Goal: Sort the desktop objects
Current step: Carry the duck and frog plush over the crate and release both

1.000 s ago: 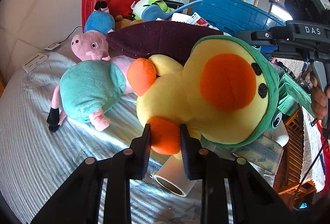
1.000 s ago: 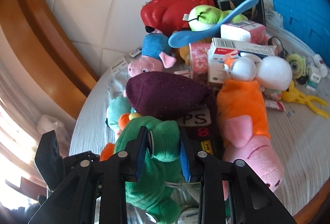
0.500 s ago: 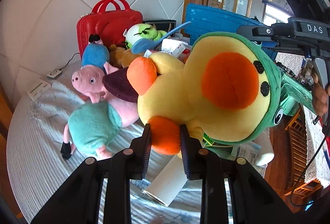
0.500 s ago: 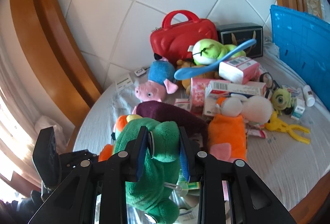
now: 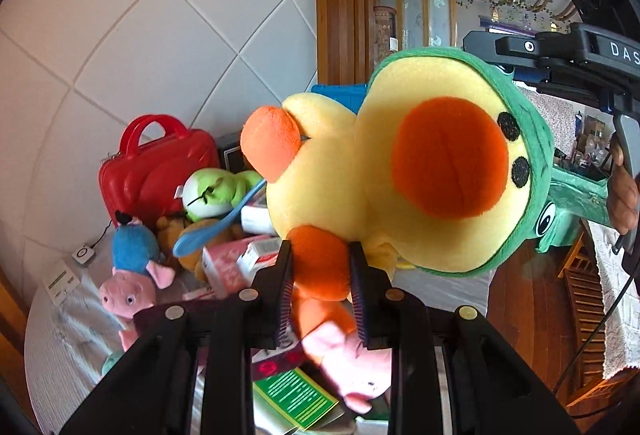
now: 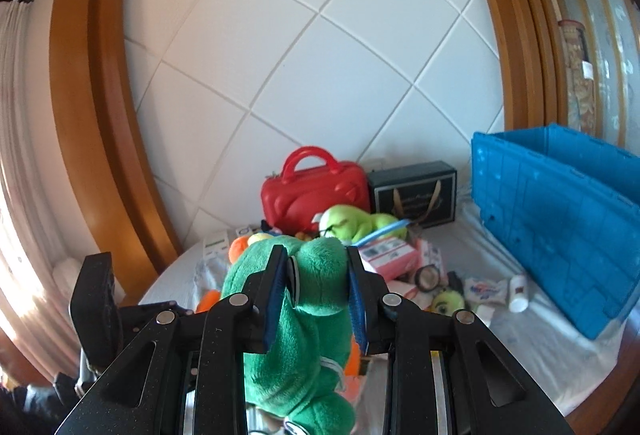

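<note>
1. Slippage was the main risk we judged: the left gripper (image 5: 318, 285) pinched only one orange foot (image 5: 320, 263) of the duck plush (image 5: 400, 171), and the bulky head hung off to the right of centre in the left wrist view, so the weight could pull the soft foot from the pads.
2. We judged a second risk at the right gripper (image 6: 318, 289), whose jaws pinched a fold of the duck's green hood (image 6: 316, 271); the two grips pulling apart could stretch or tear loose the fabric.
3. We judged that a dropped plush could land on the clutter below, near the pink pig plush (image 5: 128, 291) and the red case (image 5: 156, 171).
4. The duck plush filled the centre and right of the left wrist view, above the table (image 5: 60, 363), not resting on it.
5. It looked soft and compressible: yellow body, large orange beak, black eyes, green hood.
6. The blue crate (image 6: 560, 219) stood at the right of the right wrist view; we judged it a possible destination.
</note>
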`<state>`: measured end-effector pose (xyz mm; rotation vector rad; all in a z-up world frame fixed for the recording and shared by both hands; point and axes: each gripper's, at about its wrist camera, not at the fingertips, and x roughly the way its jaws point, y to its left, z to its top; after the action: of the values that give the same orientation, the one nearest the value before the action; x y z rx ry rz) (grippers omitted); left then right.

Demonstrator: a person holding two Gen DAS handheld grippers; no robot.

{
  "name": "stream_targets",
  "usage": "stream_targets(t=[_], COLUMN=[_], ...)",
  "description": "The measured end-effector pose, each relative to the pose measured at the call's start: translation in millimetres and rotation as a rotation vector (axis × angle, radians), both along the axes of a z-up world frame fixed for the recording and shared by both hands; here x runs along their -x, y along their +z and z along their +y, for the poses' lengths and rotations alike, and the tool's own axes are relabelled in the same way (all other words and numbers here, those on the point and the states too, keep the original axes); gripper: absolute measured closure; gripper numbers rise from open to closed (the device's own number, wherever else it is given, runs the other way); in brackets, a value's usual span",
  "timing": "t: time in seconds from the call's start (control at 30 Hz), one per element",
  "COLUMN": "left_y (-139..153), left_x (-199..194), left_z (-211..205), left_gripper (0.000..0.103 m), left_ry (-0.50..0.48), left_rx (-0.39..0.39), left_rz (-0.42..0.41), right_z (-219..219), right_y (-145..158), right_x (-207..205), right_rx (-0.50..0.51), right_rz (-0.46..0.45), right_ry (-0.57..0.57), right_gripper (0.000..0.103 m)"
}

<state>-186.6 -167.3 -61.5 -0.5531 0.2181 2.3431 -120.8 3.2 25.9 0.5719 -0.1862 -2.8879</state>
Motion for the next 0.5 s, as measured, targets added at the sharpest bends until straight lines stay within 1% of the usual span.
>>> stream_targets(t=[0.07,0.23,0.3,0.37,0.5], left_y=[9.4,24.9,31.2,39.0,61.7], left_x=[-3.9,-11.2,-12.6,-10.6,-3.7], left_z=[30.6,110.1,139.8,170.7,229.3], left_gripper=[0.078,0.078,0.078,0.078,0.078], left_ry=[0.004,-0.020,-0.047,-0.080,-0.151], left_rx=[-0.008,-0.028,-0.047,-0.057,-0.065], left_rz=[0.017,0.054,0.065,0.071,0.111], right_z=[26.8,96.0,121.0,148.2,197.9], right_y=[12.7,36.6,46.8,57.6,77.7], right_x=[-9.2,-31.5,-38.6,-43.2,-51.2], right_rx=[-0.009,-0.035,-0.050,-0.039,-0.040], right_rz=[0.029,0.069,0.085,0.095,0.153], right_ry=[-0.002,-0.028,-0.051,-0.077,-0.160], right_gripper=[0.075,0.075,0.075,0.075,0.075])
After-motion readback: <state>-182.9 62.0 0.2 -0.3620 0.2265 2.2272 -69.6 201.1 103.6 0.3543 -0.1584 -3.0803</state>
